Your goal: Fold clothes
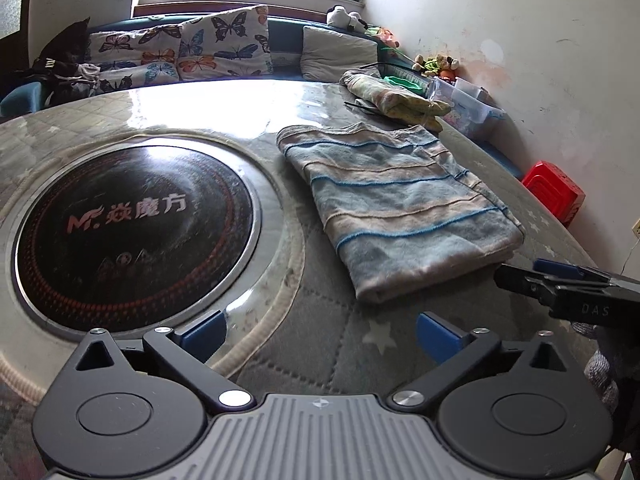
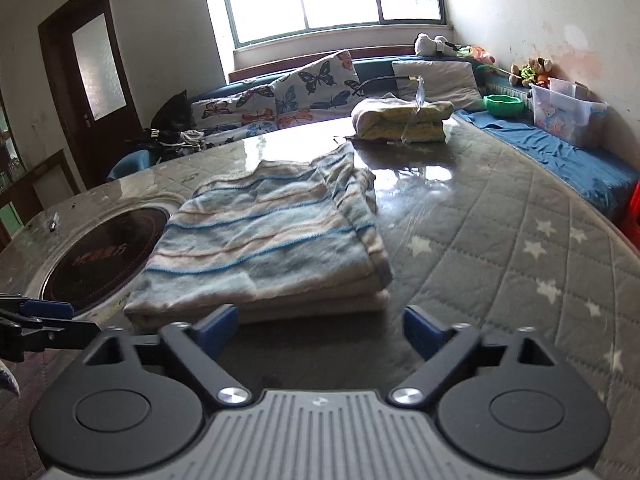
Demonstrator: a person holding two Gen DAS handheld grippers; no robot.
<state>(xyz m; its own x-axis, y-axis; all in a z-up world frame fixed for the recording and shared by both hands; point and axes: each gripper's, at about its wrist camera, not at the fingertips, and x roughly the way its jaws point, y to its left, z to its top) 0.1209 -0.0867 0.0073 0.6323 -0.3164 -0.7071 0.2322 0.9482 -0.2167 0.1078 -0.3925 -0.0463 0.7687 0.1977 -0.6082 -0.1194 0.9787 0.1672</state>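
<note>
Both tongs gaping wide, gripping nothing: left gripper [image 1: 320, 338] hovering over bare table [image 1: 320, 360], right gripper [image 2: 320, 330] facing near edge of folded striped towel [image 2: 272, 248]. Towel lying mid-table, right of burner [image 1: 132, 236]. Next: check edges lining up, press flat gently.

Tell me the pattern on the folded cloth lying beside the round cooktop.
Pale blue and beige bands with thin bright-blue lines on the folded cloth; clearest from the left wrist.

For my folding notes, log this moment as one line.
striped garment: folded, on table | left gripper: open, empty | right gripper: open, empty
</note>
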